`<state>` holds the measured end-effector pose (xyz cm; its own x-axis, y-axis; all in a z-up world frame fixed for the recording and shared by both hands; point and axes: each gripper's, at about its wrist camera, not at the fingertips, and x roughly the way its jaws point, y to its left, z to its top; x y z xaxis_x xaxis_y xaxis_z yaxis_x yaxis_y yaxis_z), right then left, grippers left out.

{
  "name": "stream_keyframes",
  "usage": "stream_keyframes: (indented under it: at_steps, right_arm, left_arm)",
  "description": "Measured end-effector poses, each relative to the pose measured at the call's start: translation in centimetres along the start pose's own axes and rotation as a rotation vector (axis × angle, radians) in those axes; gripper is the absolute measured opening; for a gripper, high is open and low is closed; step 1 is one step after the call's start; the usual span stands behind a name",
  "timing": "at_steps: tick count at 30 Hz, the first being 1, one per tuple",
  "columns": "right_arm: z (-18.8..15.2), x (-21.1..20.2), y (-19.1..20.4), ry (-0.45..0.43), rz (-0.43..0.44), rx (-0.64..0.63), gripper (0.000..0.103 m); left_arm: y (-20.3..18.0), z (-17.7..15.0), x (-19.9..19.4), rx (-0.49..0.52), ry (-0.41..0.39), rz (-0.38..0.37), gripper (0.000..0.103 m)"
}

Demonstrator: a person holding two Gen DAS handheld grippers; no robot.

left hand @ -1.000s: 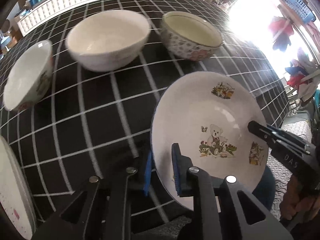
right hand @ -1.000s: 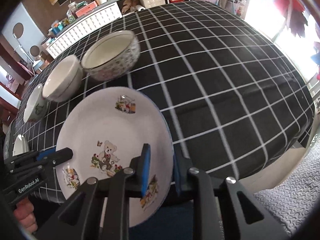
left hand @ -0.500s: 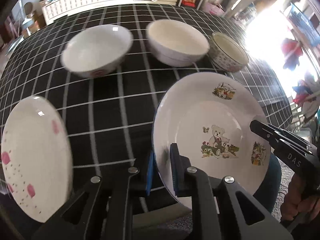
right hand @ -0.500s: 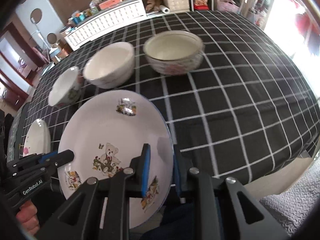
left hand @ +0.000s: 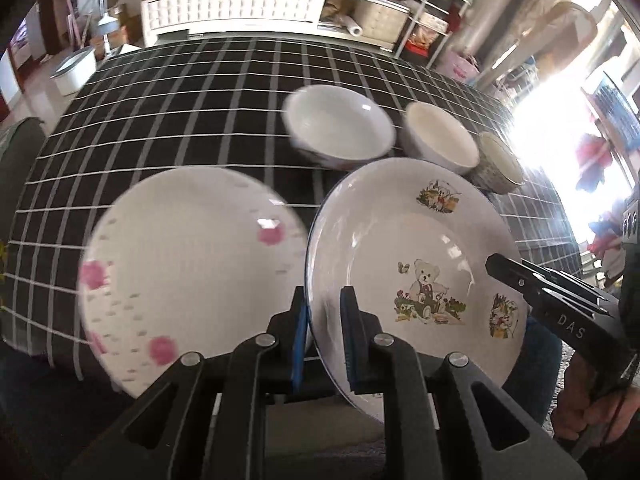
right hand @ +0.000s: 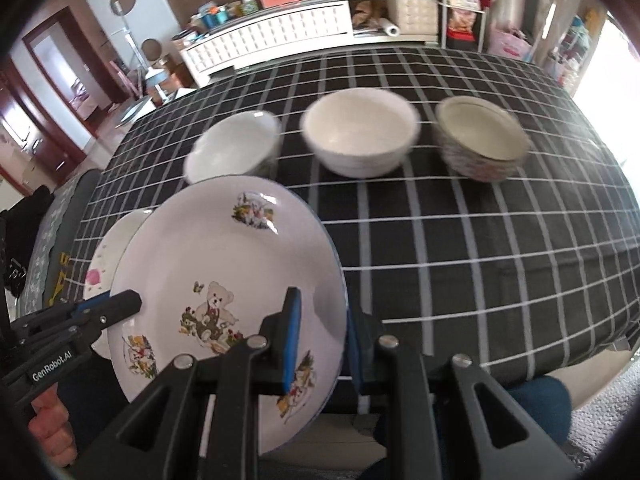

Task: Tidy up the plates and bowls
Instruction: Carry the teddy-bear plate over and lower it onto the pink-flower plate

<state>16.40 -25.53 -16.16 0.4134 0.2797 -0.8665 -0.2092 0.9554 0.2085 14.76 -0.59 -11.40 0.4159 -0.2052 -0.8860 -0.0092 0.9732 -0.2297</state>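
Both grippers, left gripper (left hand: 324, 336) and right gripper (right hand: 320, 340), clamp the bear plate (left hand: 416, 264) rims; near the tablecloth (left hand: 180, 120) front edge, it may clip pink-dot plate (left hand: 188, 264).

Pink-spotted plate (right hand: 105, 254) mostly hidden behind the bear plate (right hand: 224, 280) at nine o'clock; the three bowls (right hand: 360, 136) smear with blur.

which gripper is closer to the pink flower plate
Left. The left gripper, clamped on the bear plate, is right beside the pink-flower plate; the right gripper grips the bear plate's far edge.
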Motion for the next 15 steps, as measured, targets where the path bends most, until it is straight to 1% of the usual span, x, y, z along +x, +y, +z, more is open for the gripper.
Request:
stream_keyframes:
  at_steps: [4, 12, 15]
  right_arm:
    - [-0.3, 0.7, 4.0, 0.013, 0.020, -0.038, 0.025]
    - [0.0, 2.5, 9.1, 0.029, 0.047, -0.100, 0.025]
    - [-0.2, 3.0, 10.8, 0.040, 0.056, -0.131, 0.025]
  left_arm:
    - [2.9, -0.6, -1.0, -0.032, -0.007, 0.036, 0.013]
    - [8.2, -2.2, -2.7, -0.099, -0.008, 0.095, 0.013]
    - [9.9, -2.7, -3.1, -0.131, -0.005, 0.107, 0.013]
